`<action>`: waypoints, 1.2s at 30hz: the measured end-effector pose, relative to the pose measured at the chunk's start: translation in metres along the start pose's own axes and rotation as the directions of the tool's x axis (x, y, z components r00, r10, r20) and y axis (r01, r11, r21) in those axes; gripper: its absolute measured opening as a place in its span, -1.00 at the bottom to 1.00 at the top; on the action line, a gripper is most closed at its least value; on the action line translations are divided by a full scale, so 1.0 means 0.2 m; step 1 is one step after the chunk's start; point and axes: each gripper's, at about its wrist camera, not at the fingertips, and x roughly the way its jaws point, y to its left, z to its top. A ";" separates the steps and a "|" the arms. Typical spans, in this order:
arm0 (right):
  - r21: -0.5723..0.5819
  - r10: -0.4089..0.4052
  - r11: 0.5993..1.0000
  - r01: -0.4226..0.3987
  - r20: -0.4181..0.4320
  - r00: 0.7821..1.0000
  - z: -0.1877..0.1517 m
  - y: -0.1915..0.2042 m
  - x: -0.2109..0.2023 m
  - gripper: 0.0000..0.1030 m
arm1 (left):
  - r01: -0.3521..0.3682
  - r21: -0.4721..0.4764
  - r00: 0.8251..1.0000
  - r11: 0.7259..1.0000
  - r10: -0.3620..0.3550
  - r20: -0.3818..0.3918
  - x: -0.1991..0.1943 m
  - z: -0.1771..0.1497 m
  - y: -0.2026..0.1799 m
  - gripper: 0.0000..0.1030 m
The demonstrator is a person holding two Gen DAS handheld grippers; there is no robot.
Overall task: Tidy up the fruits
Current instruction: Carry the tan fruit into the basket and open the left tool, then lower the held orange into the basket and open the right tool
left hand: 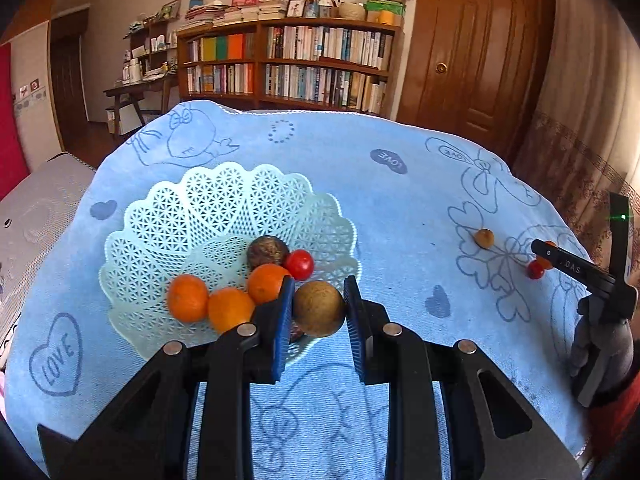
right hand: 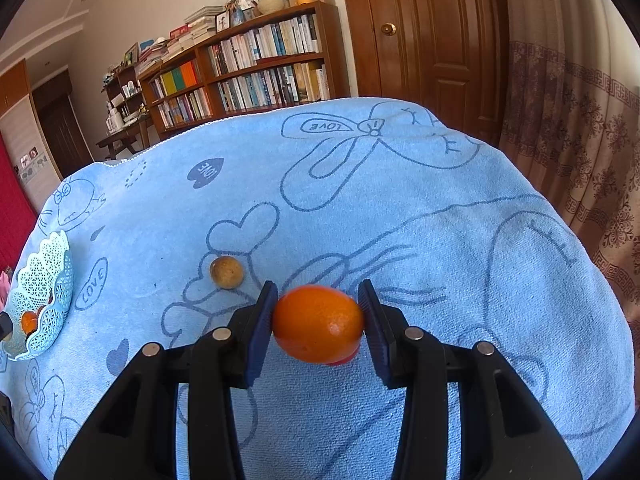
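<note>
A pale mint lattice basket sits on the blue towel and holds three oranges, a dark round fruit and a red tomato. My left gripper is shut on a brown round fruit over the basket's near rim. In the right wrist view, my right gripper is shut on an orange, and a bit of red tomato shows just beneath it. A small brown fruit lies on the towel to the front left of the right gripper. The basket is far to its left.
The blue towel with heart and LOVE prints covers the whole surface and drops away at the far edge. A bookcase and a wooden door stand beyond it. A patterned curtain hangs at the right.
</note>
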 end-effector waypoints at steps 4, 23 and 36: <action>-0.007 -0.004 1.000 0.004 0.000 1.000 -0.01 0.01 0.00 -0.18 | -0.040 -0.050 0.999 0.998 0.041 0.009 -0.02 0.01 0.13 -0.51; -0.146 0.352 0.922 -0.358 -0.068 0.934 0.08 0.70 -0.21 -0.18 | -0.089 -0.198 0.983 0.976 0.118 0.141 -0.24 0.10 0.37 0.84; -0.211 0.454 0.842 -0.497 -0.224 0.863 0.00 1.22 -0.11 -0.18 | -0.071 -0.197 0.980 0.978 0.105 0.167 -0.28 0.13 0.39 0.87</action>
